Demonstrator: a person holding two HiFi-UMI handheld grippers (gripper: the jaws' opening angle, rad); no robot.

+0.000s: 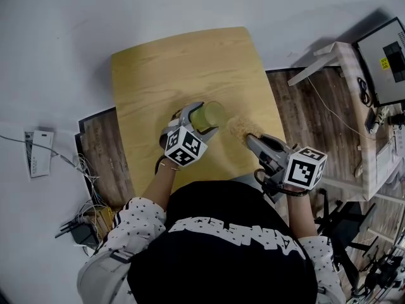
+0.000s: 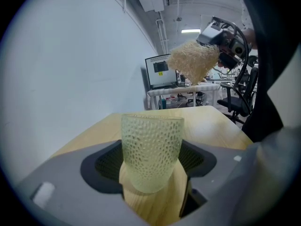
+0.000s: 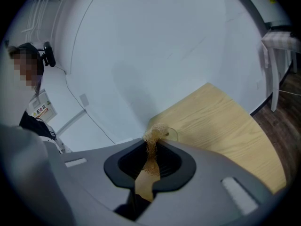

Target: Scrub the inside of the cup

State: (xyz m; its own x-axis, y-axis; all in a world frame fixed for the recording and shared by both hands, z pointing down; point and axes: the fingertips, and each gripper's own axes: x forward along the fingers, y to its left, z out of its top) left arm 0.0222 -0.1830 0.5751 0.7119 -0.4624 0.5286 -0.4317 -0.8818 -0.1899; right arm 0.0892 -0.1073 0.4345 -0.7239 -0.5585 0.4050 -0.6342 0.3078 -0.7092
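Observation:
A pale yellow-green dimpled cup point(image 1: 211, 114) is held just above the wooden table point(image 1: 164, 68), with my left gripper point(image 1: 201, 116) shut on it. In the left gripper view the cup point(image 2: 151, 149) stands upright between the jaws, mouth up. My right gripper point(image 1: 250, 139) is shut on a tan fibrous scrubber point(image 1: 241, 128), which hangs just right of the cup and outside it. The scrubber point(image 2: 193, 61) shows up and to the right of the cup's rim. In the right gripper view the scrubber point(image 3: 151, 150) is seen edge-on between the jaws, with the cup's rim point(image 3: 170, 134) just behind it.
A white desk with a monitor point(image 1: 381, 54) stands to the right of the table. A dark chair point(image 1: 345, 223) is at the lower right. Cables and a power adapter point(image 1: 82, 230) lie on the floor at left, near a card point(image 1: 39, 152). A person point(image 3: 29, 107) stands at left.

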